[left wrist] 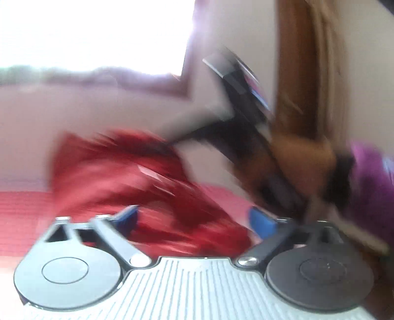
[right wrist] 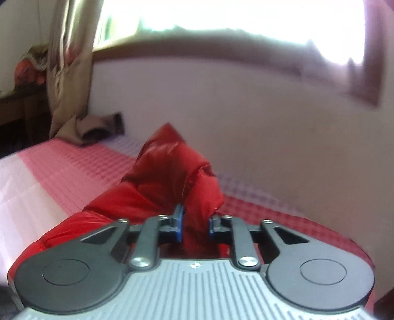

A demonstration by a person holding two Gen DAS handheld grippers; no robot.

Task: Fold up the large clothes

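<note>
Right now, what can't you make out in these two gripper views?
- Left wrist view: motion blur smears the red garment; its shape is unreadable.
- Left wrist view: blurred dark device beside it, unidentifiable.
- Right wrist view: right gripper body hides the garment's near part.
- Both: window overexposed.

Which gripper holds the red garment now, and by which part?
The right gripper pinches a raised fold of the red garment. The left gripper is open, holding nothing.

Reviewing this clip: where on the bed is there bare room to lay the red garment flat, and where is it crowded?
Free: the pink-checked bedspread between the red garment and the beige curtain, and the strip between garment and wall. Crowded: the middle, where the garment bunches in the right gripper, and beside the open left gripper, where the person's hand works.
</note>
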